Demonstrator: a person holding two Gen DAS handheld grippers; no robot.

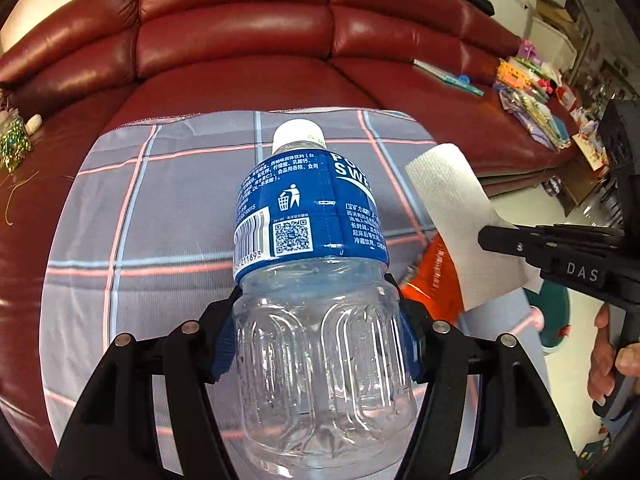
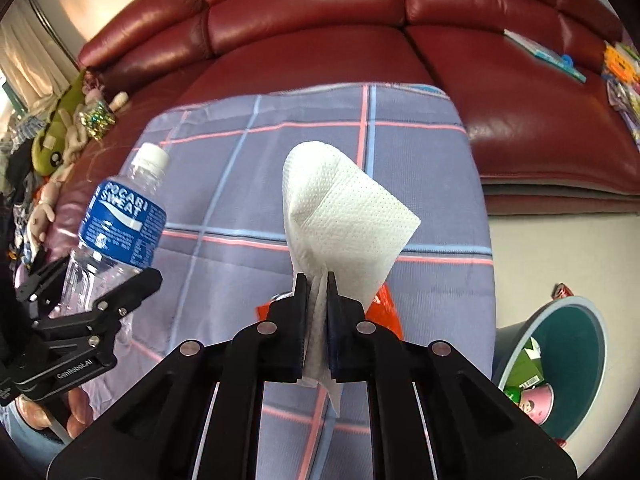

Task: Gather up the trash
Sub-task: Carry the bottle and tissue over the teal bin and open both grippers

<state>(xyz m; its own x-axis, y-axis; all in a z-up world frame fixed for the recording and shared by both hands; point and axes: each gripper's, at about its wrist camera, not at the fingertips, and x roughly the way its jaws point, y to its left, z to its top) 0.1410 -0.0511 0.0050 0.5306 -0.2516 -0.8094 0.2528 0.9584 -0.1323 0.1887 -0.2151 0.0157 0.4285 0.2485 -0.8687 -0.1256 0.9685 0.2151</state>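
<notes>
**Both hands loaded: bottle left, tissue right**

The left hand-held gripper (image 1: 318,332) is clamped on the clear lower body of an empty bottle (image 1: 312,240), its blue pads pressed against both sides; the bottle points forward and up, white cap farthest from the camera. In the right wrist view the same gripper (image 2: 94,280) sits at the left edge, with the bottle (image 2: 120,220) tilted cap-up to the right. The right hand-held gripper (image 2: 318,292) is closed on a white tissue (image 2: 340,216), pinched at its lower part with the rest fanning upward above the fingertips. In the left wrist view it (image 1: 486,238) reaches in from the right, tissue (image 1: 452,208) held just beside the bottle but apart from it.

Both are held above a grey-blue checked cloth (image 2: 248,184) that covers the tabletop, set in front of a red leather sofa (image 2: 320,20).

An orange wrapper (image 2: 384,308) lies on the cloth, partly hidden behind the tissue and right gripper. A teal bin (image 2: 576,356) stands on the pale floor at the right, with cartons and other rubbish inside. Books and packets (image 1: 532,96) are strewn on the right sofa seat; soft toys (image 2: 60,132) are piled at its left end.
</notes>
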